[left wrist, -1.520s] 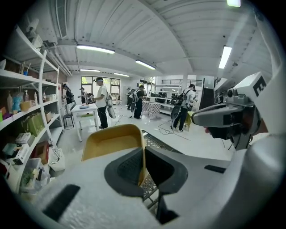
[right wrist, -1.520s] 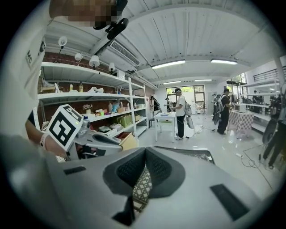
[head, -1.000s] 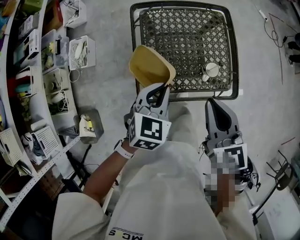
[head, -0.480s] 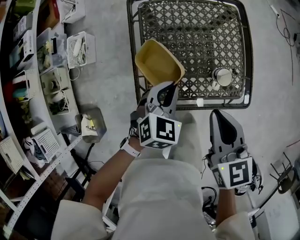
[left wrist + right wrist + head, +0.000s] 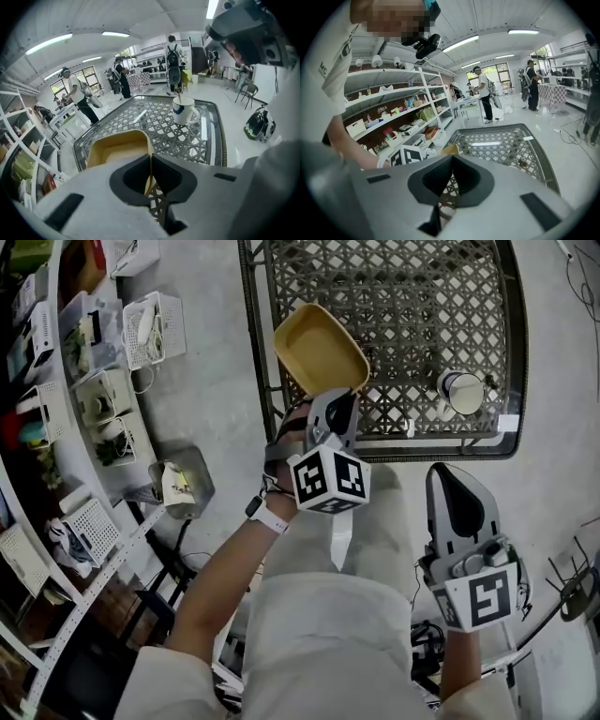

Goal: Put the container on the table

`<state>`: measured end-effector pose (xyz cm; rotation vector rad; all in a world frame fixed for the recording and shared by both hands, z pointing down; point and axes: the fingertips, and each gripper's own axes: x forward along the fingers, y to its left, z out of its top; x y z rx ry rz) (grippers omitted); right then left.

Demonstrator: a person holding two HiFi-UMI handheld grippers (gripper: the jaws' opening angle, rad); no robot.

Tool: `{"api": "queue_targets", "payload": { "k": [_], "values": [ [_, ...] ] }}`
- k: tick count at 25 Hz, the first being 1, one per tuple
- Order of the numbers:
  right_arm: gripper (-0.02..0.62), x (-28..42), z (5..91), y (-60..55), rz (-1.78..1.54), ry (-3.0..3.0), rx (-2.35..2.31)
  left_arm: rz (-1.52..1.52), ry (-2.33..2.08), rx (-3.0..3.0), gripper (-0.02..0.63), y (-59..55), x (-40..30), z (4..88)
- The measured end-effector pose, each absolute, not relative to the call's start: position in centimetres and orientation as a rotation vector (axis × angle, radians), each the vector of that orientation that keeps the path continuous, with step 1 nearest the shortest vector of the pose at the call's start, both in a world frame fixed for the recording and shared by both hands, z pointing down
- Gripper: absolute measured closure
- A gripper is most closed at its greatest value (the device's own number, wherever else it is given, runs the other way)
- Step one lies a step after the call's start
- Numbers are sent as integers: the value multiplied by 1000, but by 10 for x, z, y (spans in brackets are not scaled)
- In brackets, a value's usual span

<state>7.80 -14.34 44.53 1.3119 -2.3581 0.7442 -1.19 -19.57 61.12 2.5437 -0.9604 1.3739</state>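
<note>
A shallow yellow container [image 5: 319,349] hangs tilted over the near left corner of the lattice table [image 5: 394,296]. My left gripper [image 5: 339,397] is shut on its near rim. In the left gripper view the container [image 5: 117,147] rises just beyond the jaws, its thin wall pinched between them, with the lattice table [image 5: 150,122] below. My right gripper [image 5: 457,486] is shut on nothing, held low beside my leg, short of the table's near edge. In the right gripper view the lattice table [image 5: 506,145] lies ahead, and a corner of the container [image 5: 451,149] peeks over the jaws.
A white mug [image 5: 461,390] on a saucer stands near the table's front right; it is the mug [image 5: 183,110] ahead in the left gripper view. Shelves with bins [image 5: 56,381] line the left side. A grey floor bin [image 5: 178,486] sits by the shelves. People stand far off.
The left gripper has carried the yellow container slightly further over the table's corner. The right gripper has dropped lower in view. My head has moved closer to the table.
</note>
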Motion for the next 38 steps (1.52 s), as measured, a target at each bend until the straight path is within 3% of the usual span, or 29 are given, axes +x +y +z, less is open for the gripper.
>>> {"api": "queue_targets", "payload": {
  "k": [13, 16, 23, 38],
  "values": [
    [577, 85, 447, -141, 751, -2360, 1293, 1525, -827, 2487, 570, -185, -3, 670],
    [577, 83, 444, -138, 746, -2370, 1294, 1538, -845, 2504, 512, -184, -4, 666],
    [577, 85, 432, -133, 698, -2380, 1335, 1156, -923, 2440, 556, -177, 3, 631],
    [577, 88, 369, -110, 561, -2405, 1464, 811, -1068, 2359, 583, -148, -26, 518]
  ]
}}
